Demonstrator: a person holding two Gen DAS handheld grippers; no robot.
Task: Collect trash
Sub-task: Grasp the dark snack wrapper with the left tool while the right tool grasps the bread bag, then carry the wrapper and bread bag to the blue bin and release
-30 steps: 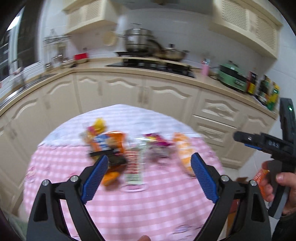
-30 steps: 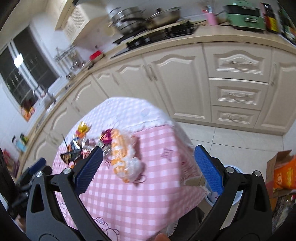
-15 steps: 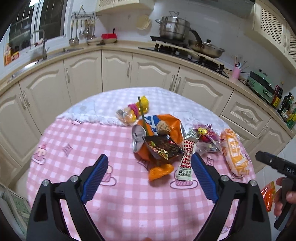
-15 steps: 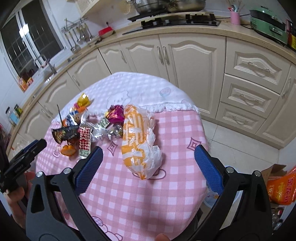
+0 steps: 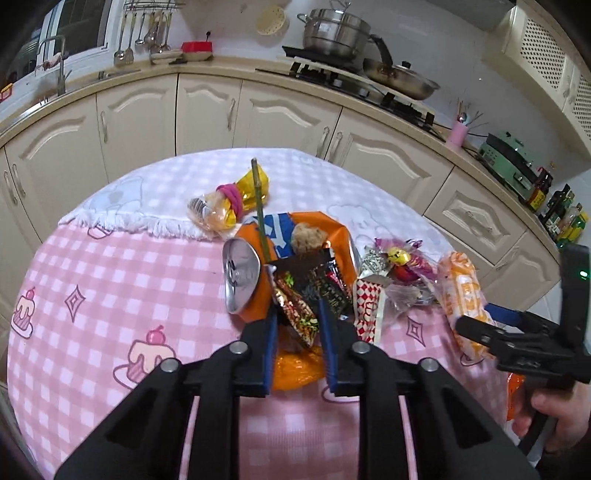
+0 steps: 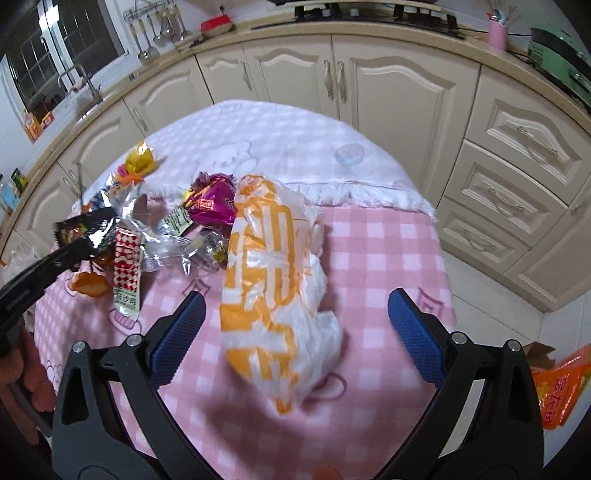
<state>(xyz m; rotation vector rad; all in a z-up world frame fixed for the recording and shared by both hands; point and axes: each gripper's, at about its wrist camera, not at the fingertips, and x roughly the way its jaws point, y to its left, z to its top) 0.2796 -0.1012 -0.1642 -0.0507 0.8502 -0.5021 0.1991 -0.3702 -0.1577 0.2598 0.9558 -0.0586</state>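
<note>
Orange-white bag [image 6: 273, 295] between closing right gripper [image 6: 295, 314] jaws — untouched.

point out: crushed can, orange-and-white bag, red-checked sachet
crushed can [image 5: 240, 275], left wrist view, silver top.
orange-and-white bag [image 6: 273, 280], right wrist view, middle of bag.
red-checked sachet [image 6: 127, 269], right wrist view, checked middle.

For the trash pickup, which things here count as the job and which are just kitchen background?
Job:
- dark foil snack wrapper, between the closing left gripper jaws
- orange-and-white plastic bag, between the closing right gripper jaws
- crushed silver can
- red-and-white checked sachet

Background:
- steel stockpot
- green countertop appliance
- pink utensil cup
</note>
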